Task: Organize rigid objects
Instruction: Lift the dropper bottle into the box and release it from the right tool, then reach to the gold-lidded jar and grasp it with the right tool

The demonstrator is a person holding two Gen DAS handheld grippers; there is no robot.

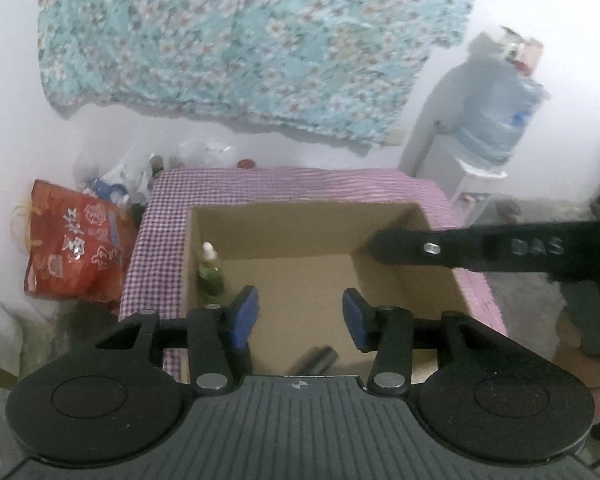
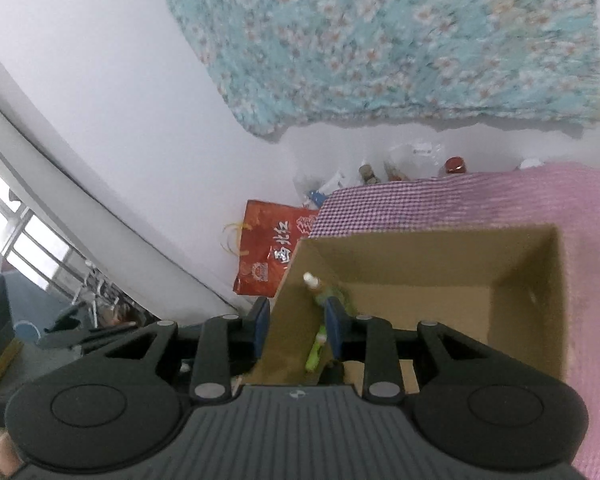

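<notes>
An open cardboard box (image 1: 300, 232) stands on a pink checked cloth. A green bottle (image 1: 211, 272) with a white cap stands upright in its left corner. A dark cylinder (image 1: 314, 360) lies on the box floor near the front. My left gripper (image 1: 300, 316) is open and empty above the front of the box. In the right wrist view my right gripper (image 2: 296, 326) is open and straddles the box's left wall (image 2: 284, 320), with the green bottle (image 2: 324, 294) and a lime-green object (image 2: 314, 354) just inside. The right gripper also shows in the left wrist view (image 1: 500, 248), reaching across the box's right side.
A red shopping bag (image 1: 72, 248) and clear plastic bags with small items (image 1: 132, 176) sit on the floor left of the table. A water dispenser with a blue bottle (image 1: 492, 112) stands at the right. A floral cloth (image 1: 240, 40) hangs on the white wall.
</notes>
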